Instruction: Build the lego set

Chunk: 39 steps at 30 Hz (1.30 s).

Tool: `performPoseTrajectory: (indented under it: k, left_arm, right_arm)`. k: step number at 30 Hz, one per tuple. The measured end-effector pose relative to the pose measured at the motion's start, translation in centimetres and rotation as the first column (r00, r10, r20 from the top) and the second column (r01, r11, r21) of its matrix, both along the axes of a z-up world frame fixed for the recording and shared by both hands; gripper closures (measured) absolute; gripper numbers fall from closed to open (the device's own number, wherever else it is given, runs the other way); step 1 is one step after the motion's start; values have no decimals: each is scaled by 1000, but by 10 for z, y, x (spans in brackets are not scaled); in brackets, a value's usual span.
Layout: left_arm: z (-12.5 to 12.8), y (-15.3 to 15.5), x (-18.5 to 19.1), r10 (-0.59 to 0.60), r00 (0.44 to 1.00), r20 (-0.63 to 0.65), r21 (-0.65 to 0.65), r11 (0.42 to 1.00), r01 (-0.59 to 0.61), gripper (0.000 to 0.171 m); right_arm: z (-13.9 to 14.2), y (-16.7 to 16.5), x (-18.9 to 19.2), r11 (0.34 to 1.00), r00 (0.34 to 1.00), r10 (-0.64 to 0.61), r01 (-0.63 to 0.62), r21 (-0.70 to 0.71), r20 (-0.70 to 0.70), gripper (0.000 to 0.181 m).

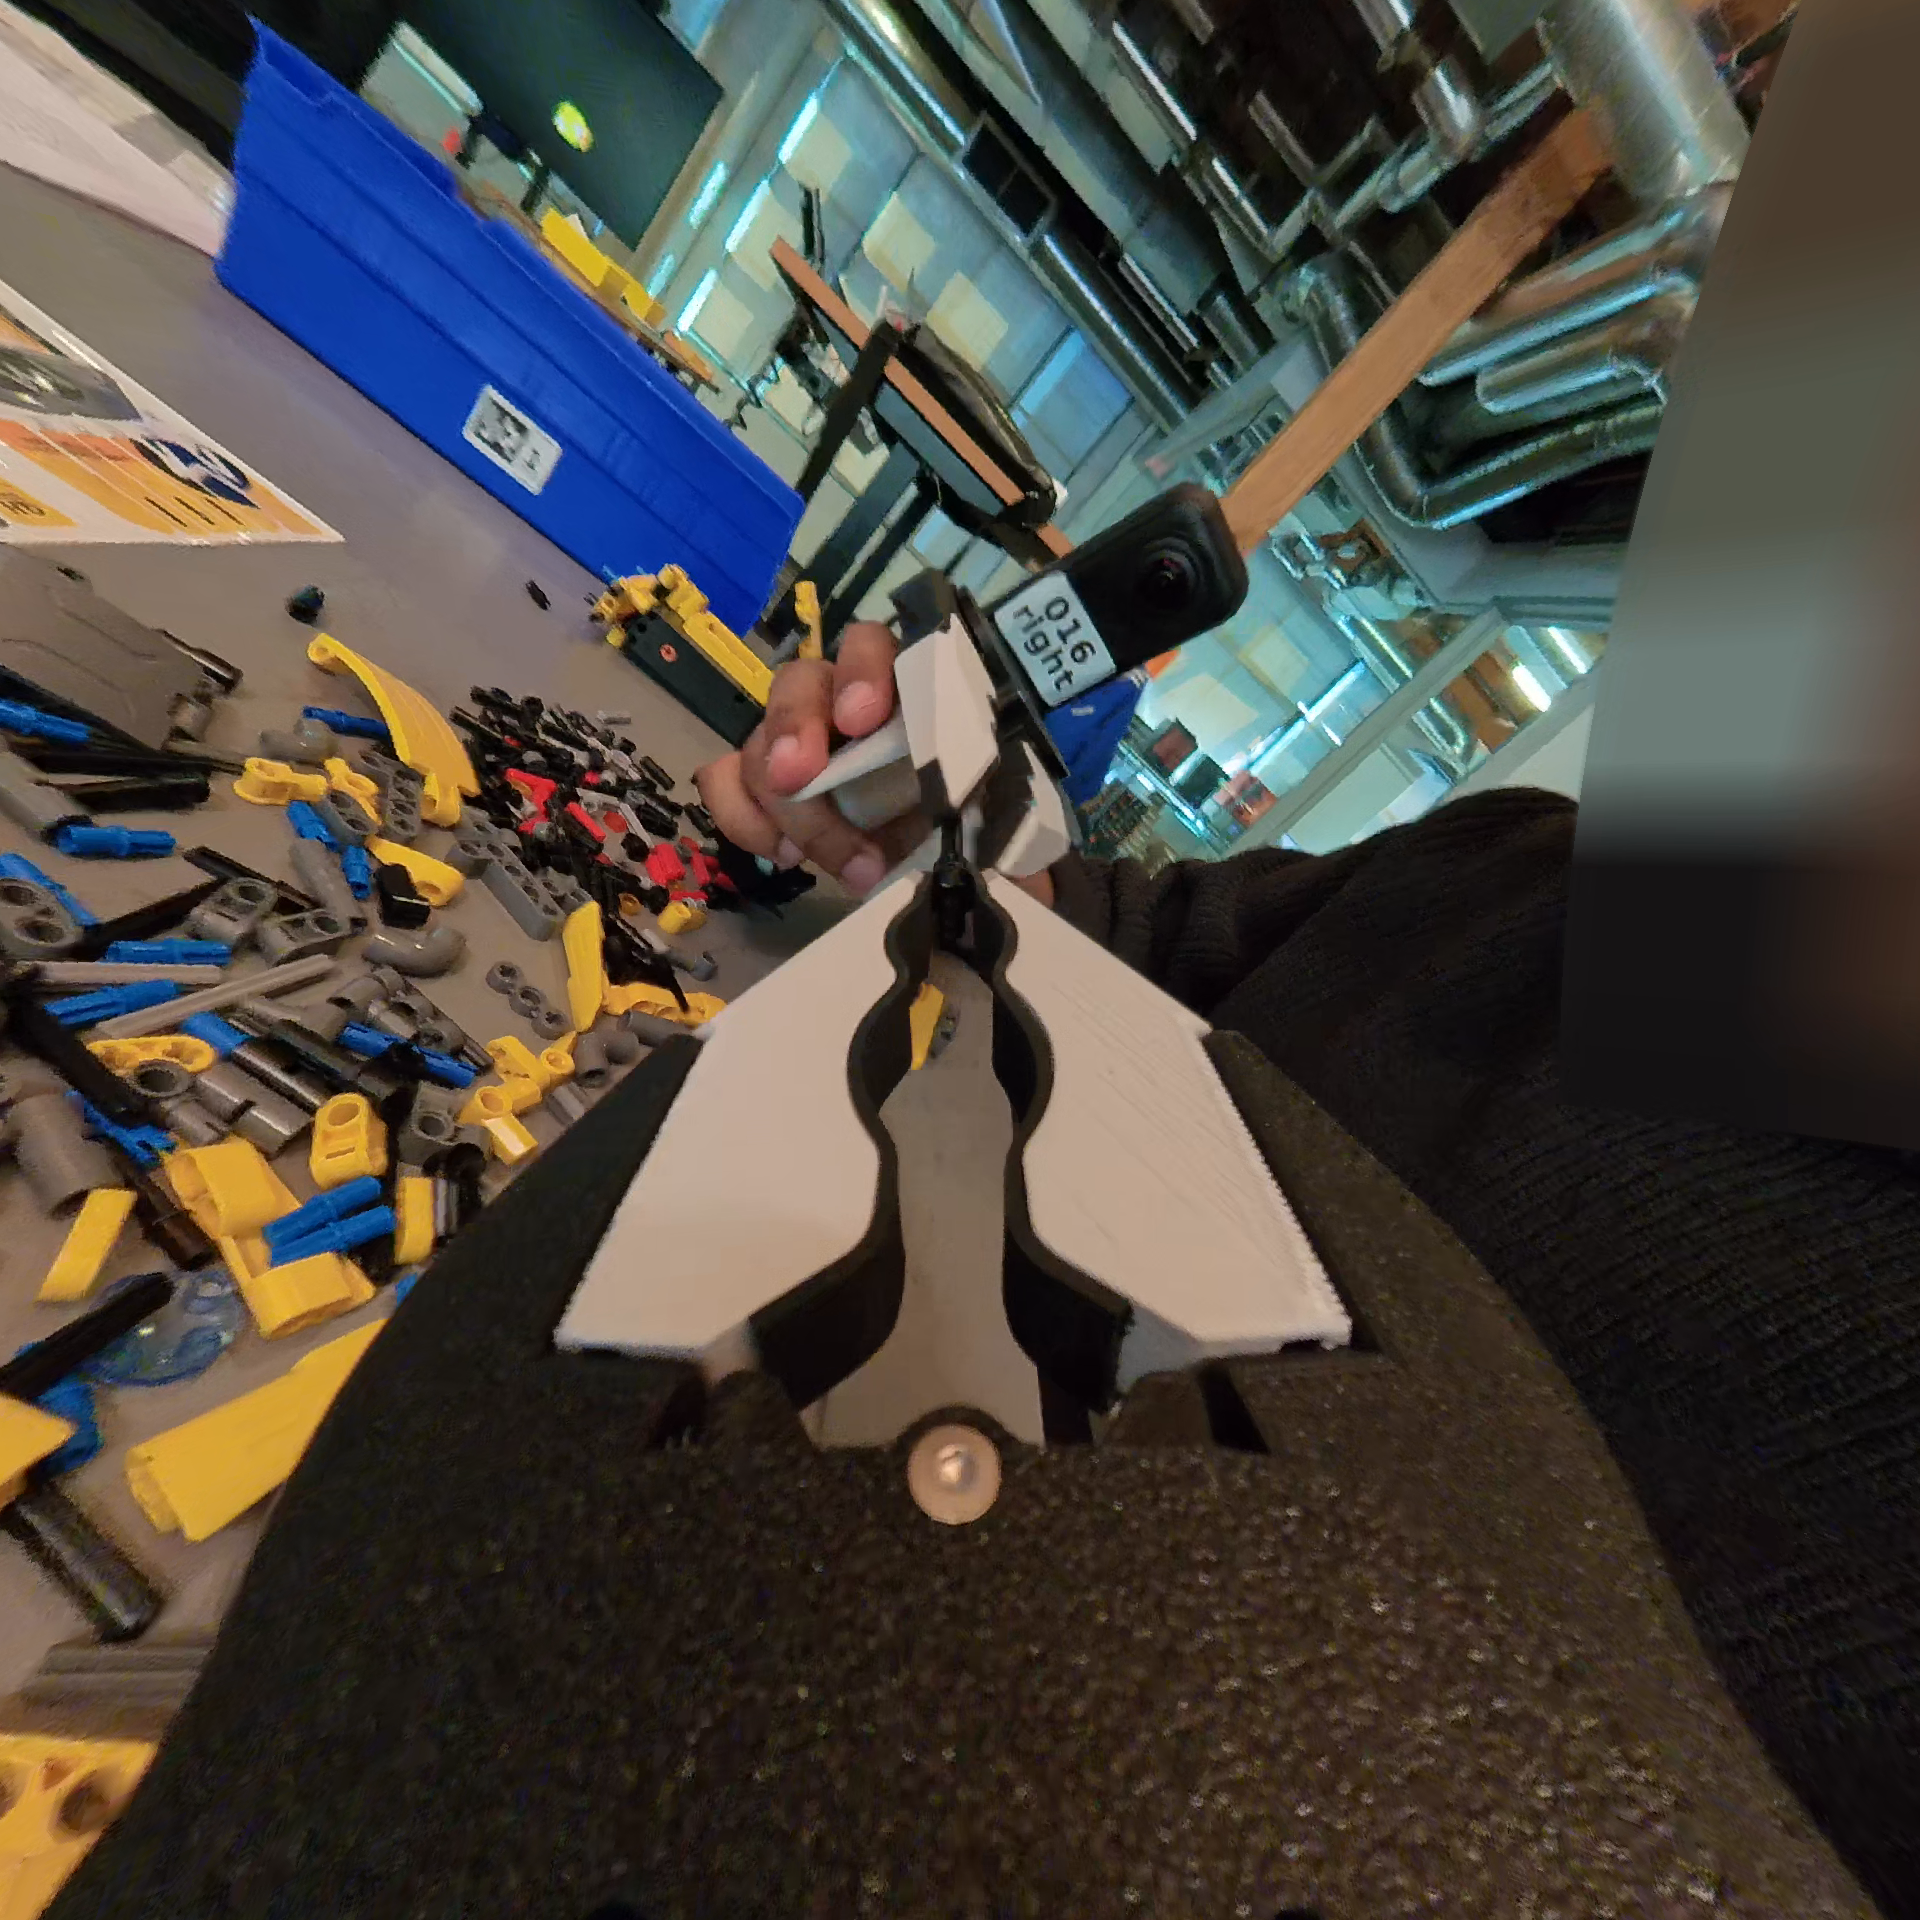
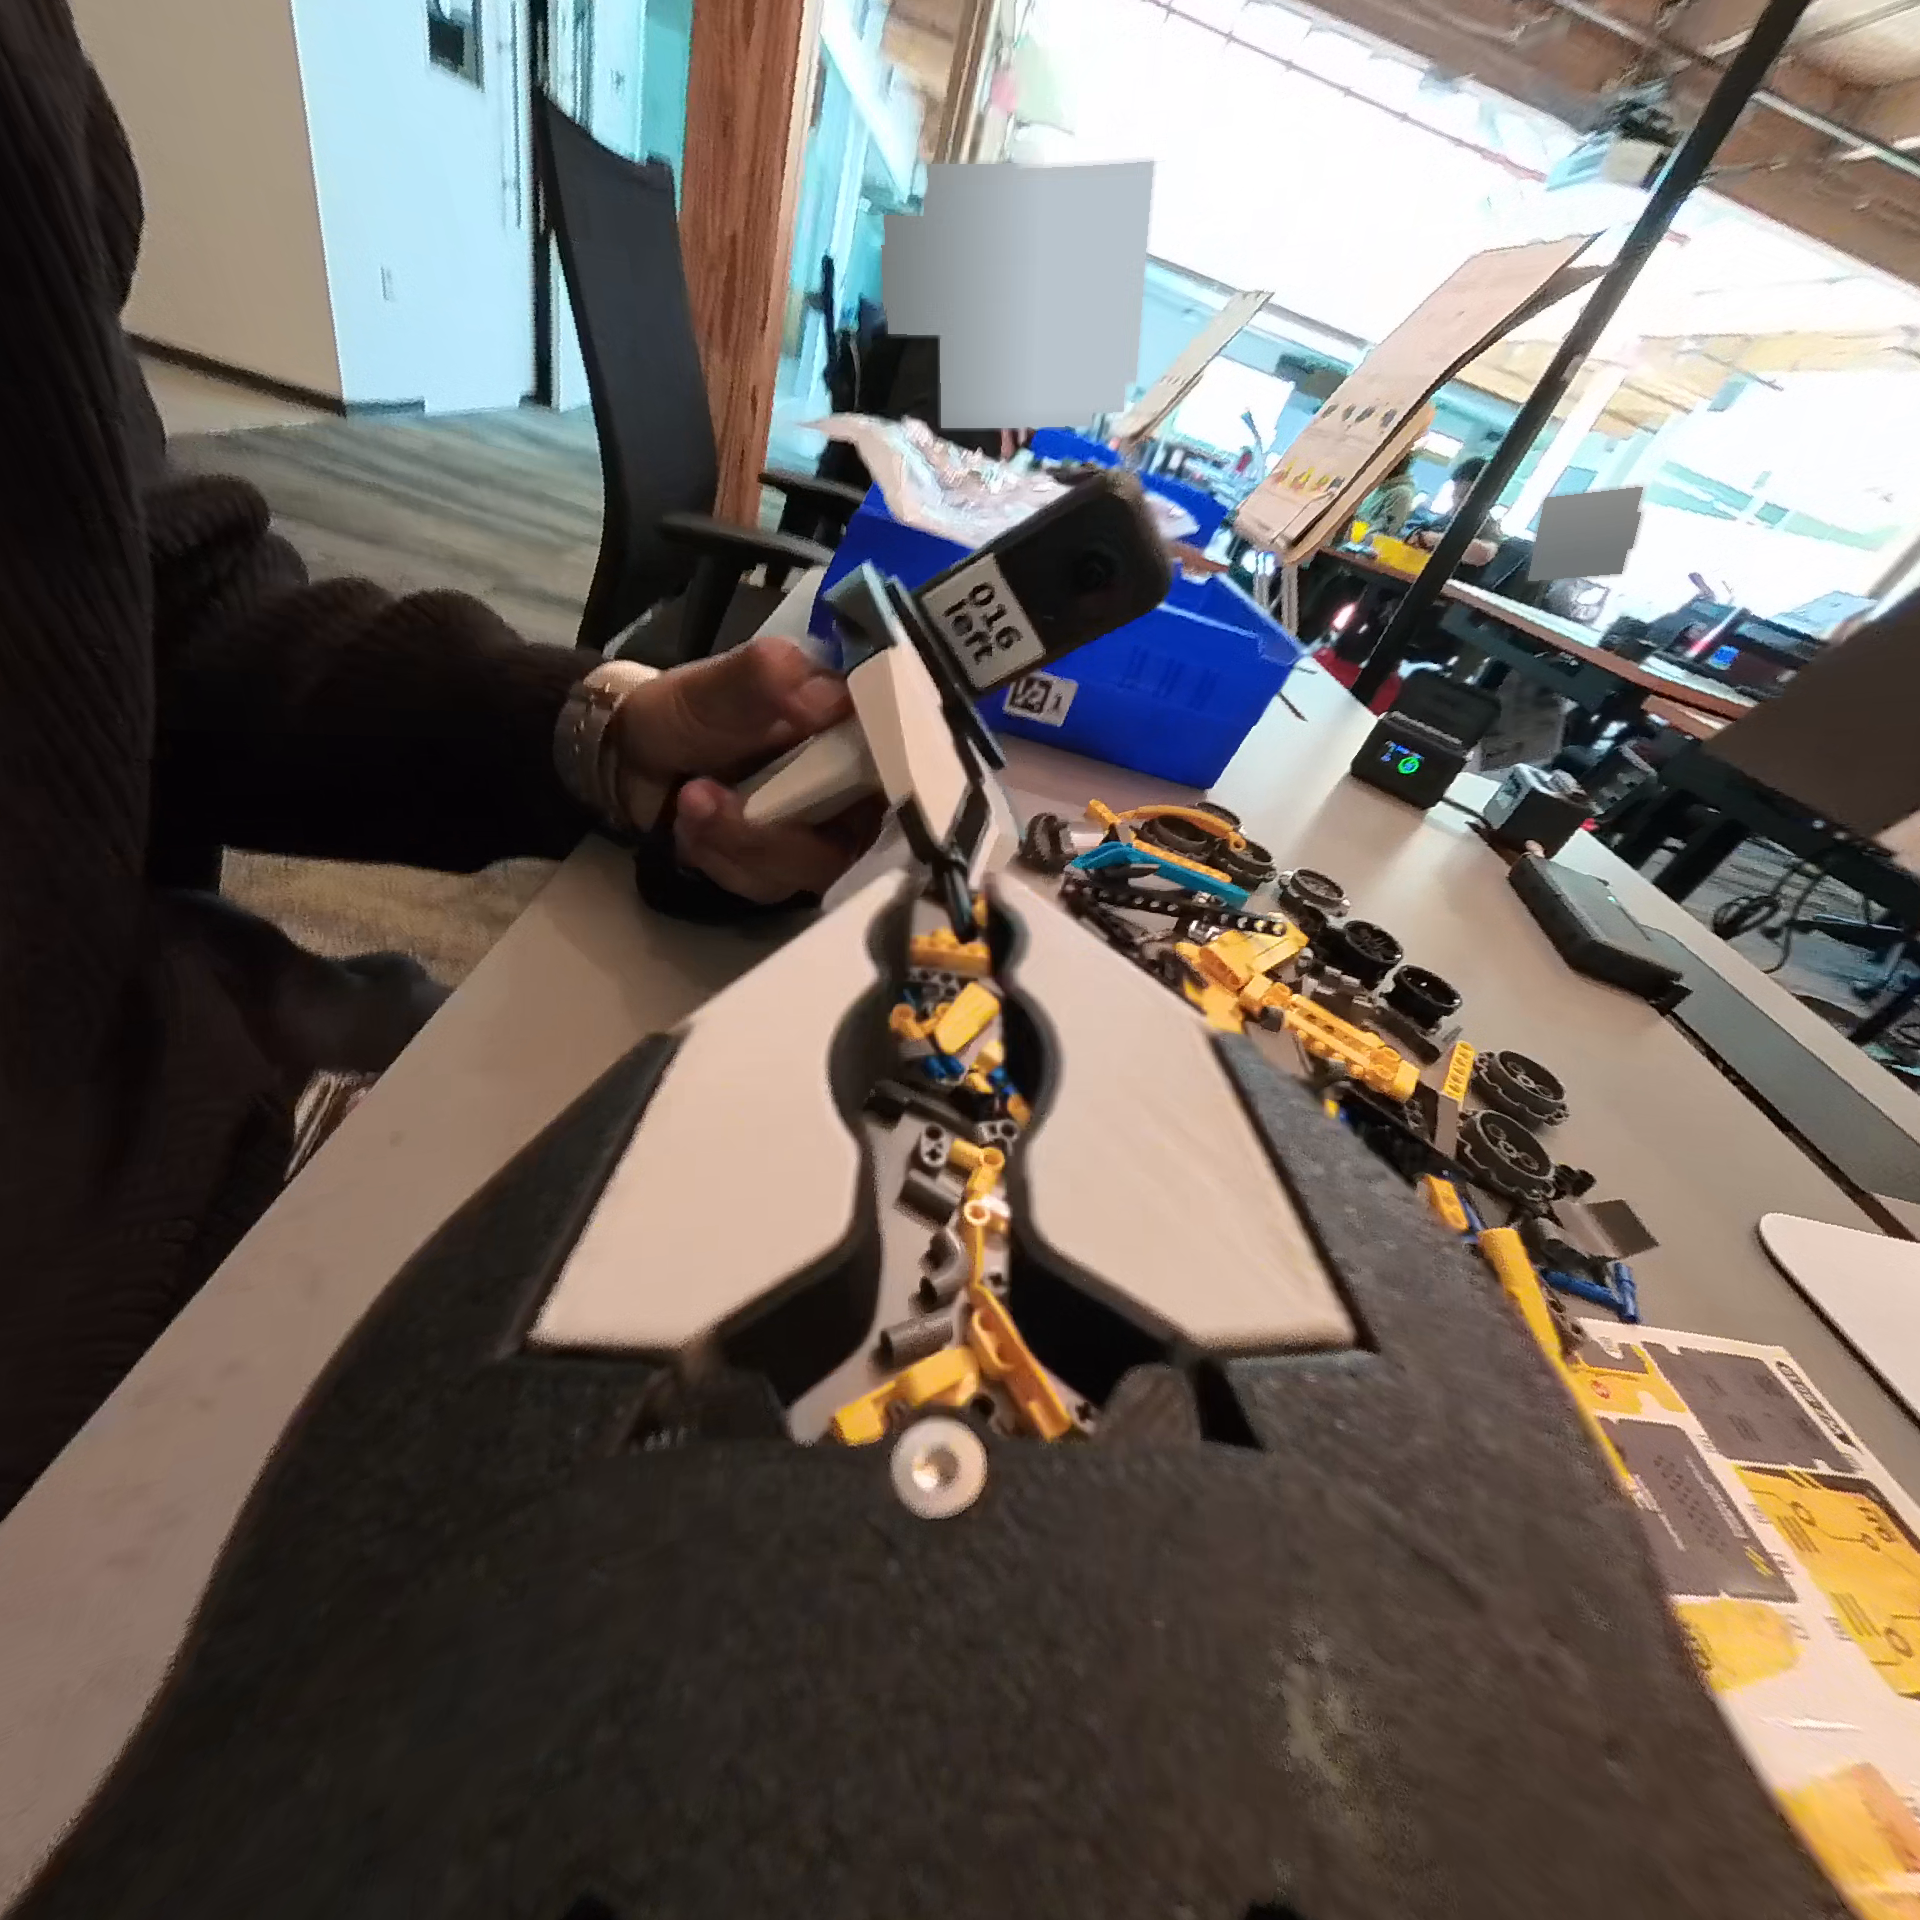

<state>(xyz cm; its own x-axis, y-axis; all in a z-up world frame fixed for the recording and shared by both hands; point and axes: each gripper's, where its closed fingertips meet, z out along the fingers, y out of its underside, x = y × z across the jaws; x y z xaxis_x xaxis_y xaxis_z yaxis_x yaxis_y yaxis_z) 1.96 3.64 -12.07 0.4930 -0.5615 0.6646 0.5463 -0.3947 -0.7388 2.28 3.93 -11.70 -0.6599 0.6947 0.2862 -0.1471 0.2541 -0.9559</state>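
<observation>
From my left hand-held gripper point(image 1: 951, 899) I see its two white fingers nearly closed at the tips, pinching a small black pin point(image 1: 949, 896) that stands with its long axis running straight ahead, away from the camera. The right hand-held gripper point(image 1: 961, 831) meets it tip to tip from the far side, gripped by a hand point(image 1: 805, 758), and its tips seem to sit on the other end of the same pin, though I cannot tell how firmly. To the left of my fingers this view shows a spread of loose yellow, blue, grey and black building pieces point(image 1: 312, 987) on the grey worktop point(image 1: 343, 582), a blue bin point(image 1: 468, 343) beyond them and a printed sheet point(image 1: 135, 457) at the far left.

From the right hand-held gripper point(image 2: 951, 894) I get what the other camera misses: a row of black wheels point(image 2: 1423, 997) to the right, a part-built yellow frame point(image 2: 1309, 1008), a small black device with a lit screen point(image 2: 1408, 764), and a wristwatch point(image 2: 597, 727) on the arm behind the left hand-held gripper point(image 2: 951, 857). Here the fingers are closed down to a narrow gap at the tips around the black pin point(image 2: 956, 894), which tilts slightly left as it rises toward the other tool. Loose pieces point(image 2: 961, 1164) lie on the worktop point(image 2: 520, 1039) below the fingers
</observation>
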Motion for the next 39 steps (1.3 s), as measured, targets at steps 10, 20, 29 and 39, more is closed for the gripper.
performPoseTrajectory:
  k: [10, 20, 29, 39]
  left_arm:
    - [3, 8, -16, 123, 992, 2, 17, 992, -123, 165]
    - [5, 6, -5, 81, 997, -17, 34, 996, -81, 165]
    - [6, 4, -7, 93, 995, -29, 49, 995, -91, 140]
    - [10, 0, -7, 88, 995, -43, 79, 993, -84, 149]
  right_arm:
    - [4, 15, -17, 979, 978, -193, 197, 54, -78, 149]
    - [0, 14, -12, 991, 990, -132, 133, 27, -42, 158]
    - [7, 15, -9, 994, 992, -112, 113, 14, -61, 177]
    - [7, 6, -1, 999, 999, -38, 38, 6, -35, 178]
